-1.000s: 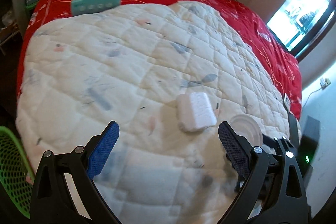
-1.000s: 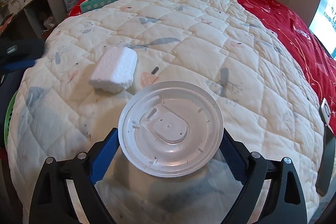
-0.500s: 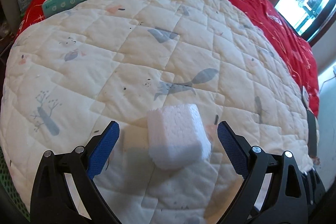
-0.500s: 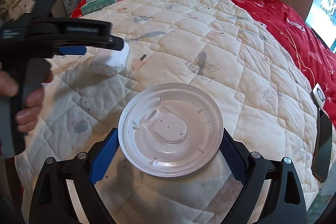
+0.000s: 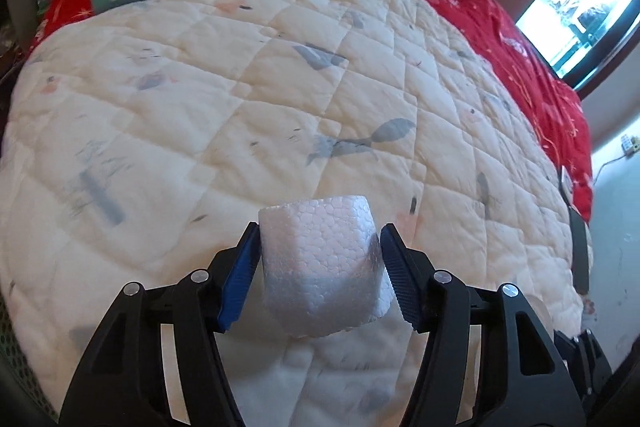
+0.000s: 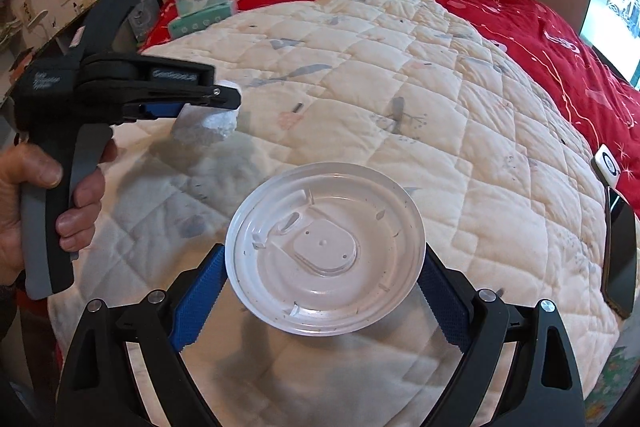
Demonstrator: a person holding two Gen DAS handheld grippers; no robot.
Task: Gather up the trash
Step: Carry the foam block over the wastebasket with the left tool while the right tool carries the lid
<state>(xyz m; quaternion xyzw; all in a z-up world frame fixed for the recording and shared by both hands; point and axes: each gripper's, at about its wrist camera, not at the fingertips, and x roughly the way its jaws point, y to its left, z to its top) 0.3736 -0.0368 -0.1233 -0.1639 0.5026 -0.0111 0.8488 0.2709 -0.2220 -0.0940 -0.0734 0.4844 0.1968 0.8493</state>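
Your left gripper (image 5: 320, 259) pinches the foam block (image 5: 320, 267) between both blue pads, lifted just above the quilt (image 5: 240, 87). Your right gripper (image 6: 324, 291) clamps the clear plastic lid (image 6: 324, 259) by its rim, flat between the jaws; the quilt lies beyond it.

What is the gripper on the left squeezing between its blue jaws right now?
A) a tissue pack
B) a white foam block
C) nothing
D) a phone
B: in the left wrist view the left gripper has its blue pads pressed against both sides of the white foam block, above the quilt.
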